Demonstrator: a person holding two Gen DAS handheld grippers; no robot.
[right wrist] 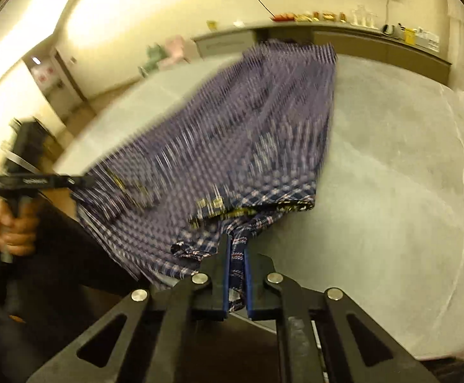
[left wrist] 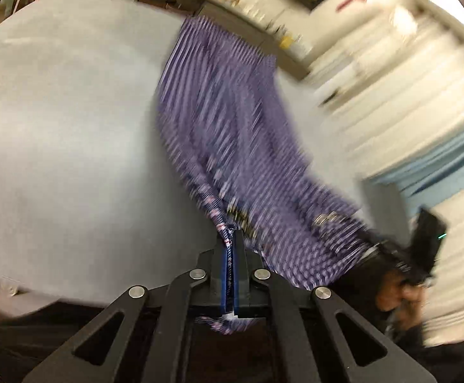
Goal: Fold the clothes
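A purple and blue checked garment (left wrist: 232, 134) stretches from the near edge of the grey table (left wrist: 72, 127) toward its far side, blurred by motion. My left gripper (left wrist: 231, 239) is shut on one near corner of the cloth, which runs between its blue pads. In the right wrist view the same checked garment (right wrist: 247, 134) lies lifted over the grey table (right wrist: 391, 191), and my right gripper (right wrist: 236, 242) is shut on its other near corner. The right gripper and the hand holding it (left wrist: 401, 274) show at the lower right of the left wrist view. The left gripper and its hand (right wrist: 14, 220) show at the left of the right wrist view.
A counter with small bottles and packets (right wrist: 327, 19) runs behind the table. Pale cabinets and a doorway (right wrist: 62, 79) stand at the far left. A dark sleeve (right wrist: 72, 255) crosses below the cloth. Bare grey table surface spreads to the left (left wrist: 56, 175) of the garment.
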